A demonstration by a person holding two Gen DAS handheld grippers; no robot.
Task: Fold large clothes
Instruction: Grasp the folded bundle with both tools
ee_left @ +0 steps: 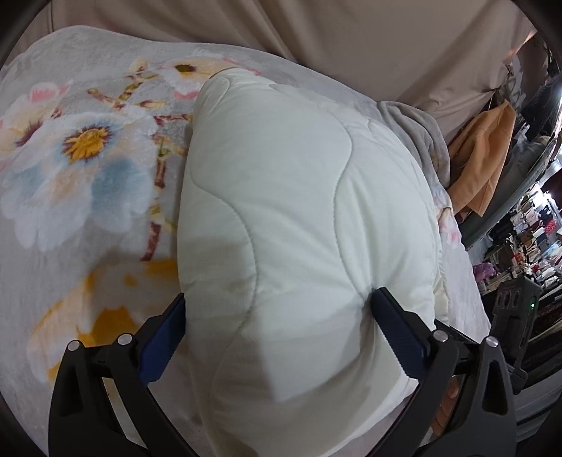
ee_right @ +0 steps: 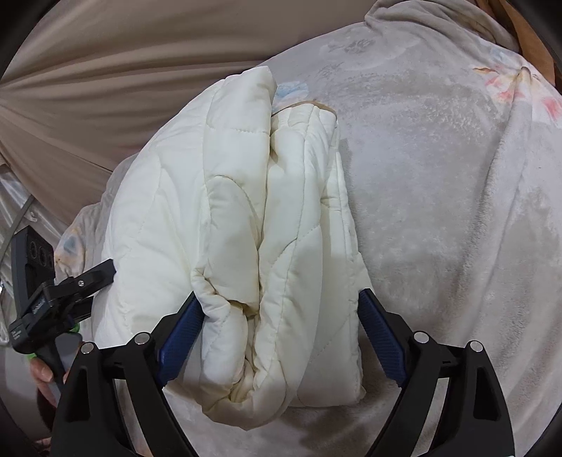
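Observation:
A thick cream quilted garment (ee_left: 281, 197) lies folded in a bulky bundle on a floral fleece blanket (ee_left: 80, 147). My left gripper (ee_left: 279, 298) straddles the near end of the bundle, its blue-padded fingers (ee_left: 397, 334) pressing into the sides. In the right wrist view the same bundle (ee_right: 246, 218) shows its stacked layered edges. My right gripper (ee_right: 277, 298) clamps those folds between its pads (ee_right: 381, 334). The left gripper (ee_right: 87, 281) also shows in the right wrist view, at the bundle's far left side.
A beige curtain (ee_left: 316, 31) hangs behind the bed. An orange cloth (ee_left: 484, 158) hangs at the right, beside cluttered shelves (ee_left: 534, 239). The grey blanket (ee_right: 456, 211) spreads wide to the right of the bundle.

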